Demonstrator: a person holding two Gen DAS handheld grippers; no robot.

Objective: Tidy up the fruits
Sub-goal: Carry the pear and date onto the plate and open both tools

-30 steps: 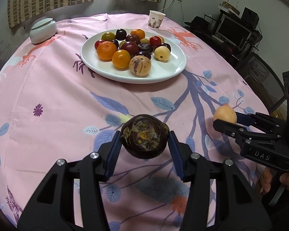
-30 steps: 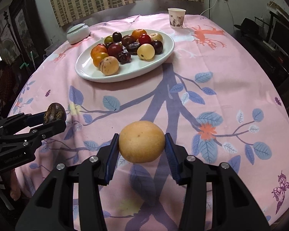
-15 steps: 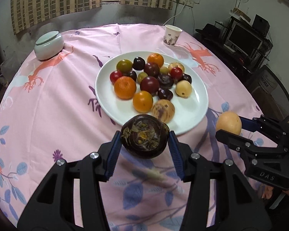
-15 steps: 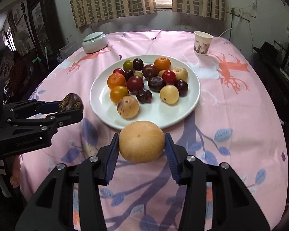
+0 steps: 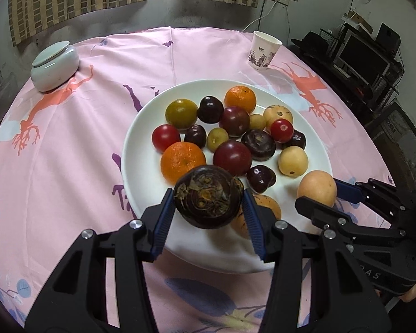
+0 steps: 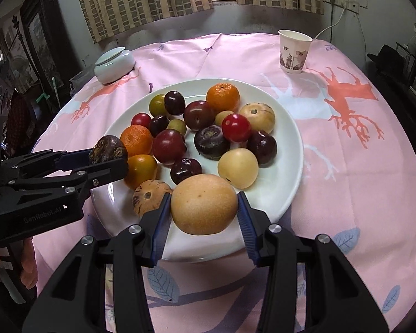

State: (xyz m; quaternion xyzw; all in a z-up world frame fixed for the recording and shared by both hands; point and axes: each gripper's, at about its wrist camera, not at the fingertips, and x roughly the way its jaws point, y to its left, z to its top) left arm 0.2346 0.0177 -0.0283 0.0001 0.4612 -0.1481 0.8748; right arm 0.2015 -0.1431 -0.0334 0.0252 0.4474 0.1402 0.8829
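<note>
My left gripper (image 5: pixel 208 204) is shut on a dark purple-brown round fruit (image 5: pixel 208 197), held in the air over the near rim of the white plate (image 5: pixel 141 138). My right gripper (image 6: pixel 204 205) is shut on a tan pear-like fruit (image 6: pixel 204 204), also above the plate's near edge (image 6: pixel 291 149). In the right wrist view the left gripper (image 6: pixel 108 155) comes in from the left with its dark fruit (image 6: pixel 108 149). In the left wrist view the right gripper (image 5: pixel 316 191) shows at the right with the tan fruit (image 5: pixel 316 187). The plate holds several oranges, plums, tomatoes and pale fruits.
A paper cup (image 5: pixel 263 51) stands at the back right of the pink round tablecloth (image 5: pixel 83 152), a pale lidded jar (image 5: pixel 55 66) at the back left. Curtains and a wall lie behind. Monitors and shelves (image 5: pixel 366 55) stand off the table's right side.
Both grippers have moved forward across the table, each still holding its fruit, from over the bare cloth to above the plate's near edge. The plate now looms much closer.
</note>
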